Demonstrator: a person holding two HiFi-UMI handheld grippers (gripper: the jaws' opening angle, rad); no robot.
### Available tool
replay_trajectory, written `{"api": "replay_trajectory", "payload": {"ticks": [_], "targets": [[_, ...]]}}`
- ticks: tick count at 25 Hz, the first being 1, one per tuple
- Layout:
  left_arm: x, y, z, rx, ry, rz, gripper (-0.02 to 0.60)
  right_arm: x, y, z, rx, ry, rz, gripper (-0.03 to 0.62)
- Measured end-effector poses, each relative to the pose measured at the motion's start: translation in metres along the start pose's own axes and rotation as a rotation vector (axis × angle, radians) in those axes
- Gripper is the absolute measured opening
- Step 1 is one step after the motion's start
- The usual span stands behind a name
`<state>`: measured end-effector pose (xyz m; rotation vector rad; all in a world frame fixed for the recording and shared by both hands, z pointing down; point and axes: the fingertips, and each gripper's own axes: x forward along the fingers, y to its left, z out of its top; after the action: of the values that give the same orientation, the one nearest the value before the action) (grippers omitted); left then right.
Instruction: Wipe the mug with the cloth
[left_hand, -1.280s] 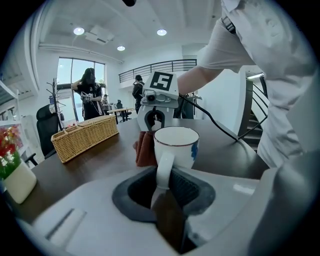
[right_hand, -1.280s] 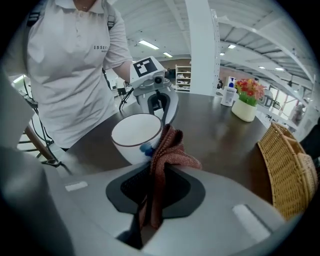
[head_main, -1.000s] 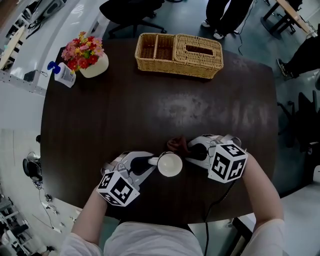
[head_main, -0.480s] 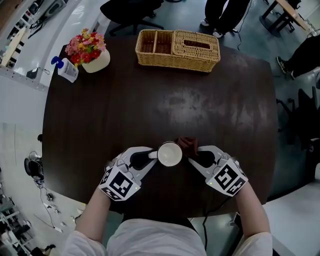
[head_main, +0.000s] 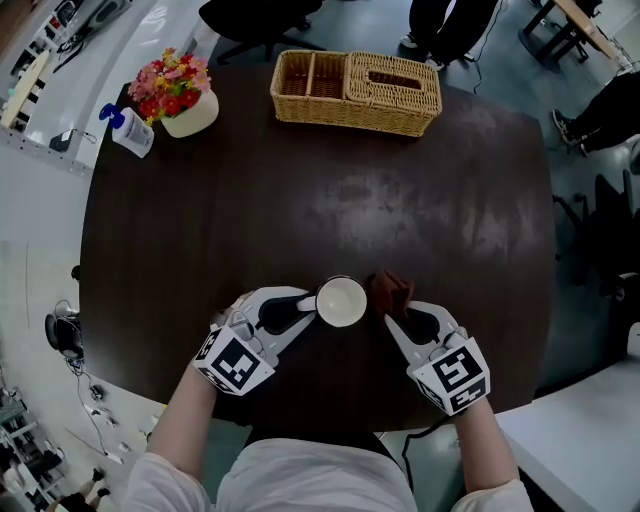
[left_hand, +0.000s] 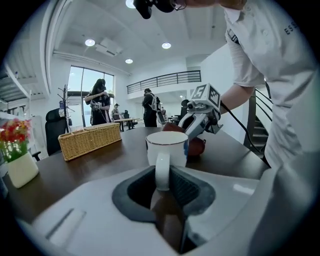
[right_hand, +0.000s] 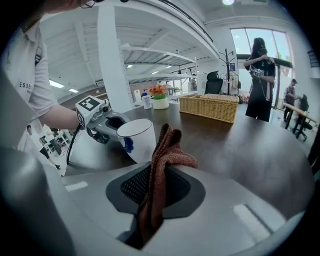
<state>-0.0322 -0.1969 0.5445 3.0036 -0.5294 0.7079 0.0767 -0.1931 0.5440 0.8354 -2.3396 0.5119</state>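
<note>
Mug (head_main: 341, 301), handle pinched by left gripper (head_main: 305, 311), sits near table (head_main: 300, 200) edge; right gripper (head_main: 399, 312) clamps cloth (head_main: 390, 290) beside it.

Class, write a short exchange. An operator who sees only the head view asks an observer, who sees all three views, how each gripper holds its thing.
Operator: From above, the left gripper meets the mug. What exactly do its jaws grip?
Observer: In the left gripper view they are shut on the handle, and the mug is upright.
Operator: And is the cloth truly in the right gripper?
Observer: Yes. In the right gripper view the jaws are shut on it, and its folded top stands above them.
</note>
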Motion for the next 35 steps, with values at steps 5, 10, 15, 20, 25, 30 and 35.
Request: {"api": "replay_trajectory", "payload": {"ticks": [5, 10, 15, 20, 25, 30, 35], "targets": [[0.0, -0.002, 0.004, 0.012, -0.02, -0.058, 0.072, -0.007, 0.005, 0.005, 0.042, -0.028, -0.021, 0.081], [-0.003, 0.0, 0.018, -0.039, -0.075, -0.024, 0.069, -0.01, 0.002, 0.007, 0.057, -0.03, -0.038, 0.081], [-0.018, 0.001, 0.054, -0.099, -0.191, 0.0, 0.068, -0.022, -0.008, 0.005, 0.105, -0.022, -0.08, 0.083], [-0.037, -0.002, 0.11, -0.177, -0.269, 0.025, 0.069, -0.034, -0.005, 0.023, 0.148, -0.099, -0.086, 0.081], [-0.052, 0.0, 0.159, -0.224, -0.311, 0.051, 0.068, -0.035, 0.007, 0.051, 0.194, -0.227, -0.046, 0.081], [-0.056, -0.005, 0.18, -0.211, -0.33, 0.066, 0.067, -0.04, 0.034, 0.077, 0.196, -0.336, 0.024, 0.083], [-0.061, -0.004, 0.188, -0.229, -0.37, 0.065, 0.066, -0.043, 0.05, 0.088, 0.169, -0.386, 0.087, 0.083]]}}
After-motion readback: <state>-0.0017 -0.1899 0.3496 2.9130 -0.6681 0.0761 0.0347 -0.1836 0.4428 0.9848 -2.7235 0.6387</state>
